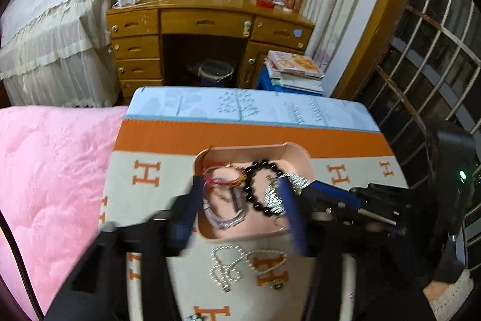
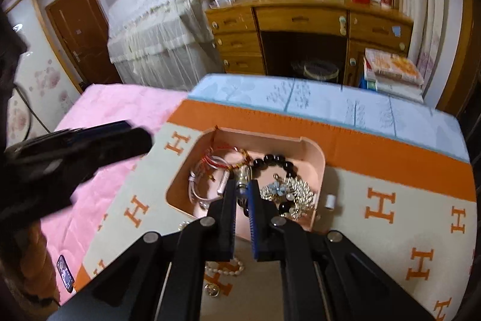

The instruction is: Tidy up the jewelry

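A pink tray (image 1: 296, 151) (image 2: 318, 154) sits on the orange-and-cream H-patterned blanket (image 1: 144, 194). In it lie a red string bracelet (image 1: 222, 179), a black bead bracelet (image 1: 264, 166) (image 2: 275, 158), a sparkly silver piece (image 1: 273, 197) (image 2: 296, 191) and a pale bangle (image 2: 195, 188). My left gripper (image 1: 240, 184) hangs open over the tray, its pads pressing nothing. My right gripper (image 2: 242, 182) is shut above the tray's near side; a small clear charm (image 2: 242, 175) shows at its tips, and I cannot tell whether it is pinched. A silver bead chain (image 1: 228, 266) lies in front of the tray.
A pearl strand (image 2: 231, 268), a round pendant (image 2: 212, 289) and a small white cylinder (image 2: 330, 202) lie on the blanket by the tray. The pink quilt (image 1: 51, 185) with a phone (image 2: 64, 273) lies to the left. A wooden desk (image 1: 207, 23) and stacked books (image 1: 297, 68) stand beyond.
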The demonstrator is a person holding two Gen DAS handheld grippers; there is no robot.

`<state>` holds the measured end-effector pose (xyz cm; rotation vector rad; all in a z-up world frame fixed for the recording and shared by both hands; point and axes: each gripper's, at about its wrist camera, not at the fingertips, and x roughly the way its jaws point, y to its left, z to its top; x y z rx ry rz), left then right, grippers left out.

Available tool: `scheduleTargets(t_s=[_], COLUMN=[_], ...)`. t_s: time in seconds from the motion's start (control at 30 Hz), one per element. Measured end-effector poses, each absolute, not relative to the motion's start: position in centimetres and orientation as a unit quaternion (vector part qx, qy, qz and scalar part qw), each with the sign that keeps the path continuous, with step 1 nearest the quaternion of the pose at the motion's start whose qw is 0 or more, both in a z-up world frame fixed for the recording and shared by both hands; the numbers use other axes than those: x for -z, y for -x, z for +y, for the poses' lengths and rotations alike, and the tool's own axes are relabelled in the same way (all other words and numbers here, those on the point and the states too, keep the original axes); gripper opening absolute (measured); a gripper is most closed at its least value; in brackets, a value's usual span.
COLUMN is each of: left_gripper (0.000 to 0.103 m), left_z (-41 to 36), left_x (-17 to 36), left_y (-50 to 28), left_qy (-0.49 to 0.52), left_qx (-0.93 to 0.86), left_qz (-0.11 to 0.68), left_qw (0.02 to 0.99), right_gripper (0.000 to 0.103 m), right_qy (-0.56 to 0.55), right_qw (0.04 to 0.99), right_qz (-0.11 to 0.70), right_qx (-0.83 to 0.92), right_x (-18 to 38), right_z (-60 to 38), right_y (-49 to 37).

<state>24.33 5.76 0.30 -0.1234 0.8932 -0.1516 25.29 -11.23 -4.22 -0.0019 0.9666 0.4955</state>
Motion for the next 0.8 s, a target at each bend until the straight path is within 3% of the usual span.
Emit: scheduleTargets(t_s=[0.37,0.5,0.8], left_gripper=[0.072,0.072,0.078], left_z=[8.8,8.9,8.6], left_x=[1.6,1.4,0.5], left_y=[-22.3,-21.0,-15.8], left_qy=[0.061,0.056,0.025], left_qx=[0.047,0.049,0.049], left_qz=[0.452,0.455,0.449], left_qw=[0.889,0.887,0.892], right_gripper=[0.009,0.028,0.029], right_qy=[-0.003,0.003,0.009], right_qw=[0.848,0.848,0.846], right_qz=[0.470,0.465,0.457], right_qx=[-0.246,-0.255,-0.276], right_x=[4.9,4.3,2.5], right_z=[-11.8,-12.0,-13.9], right_y=[-23.3,-21.6,-16.9])
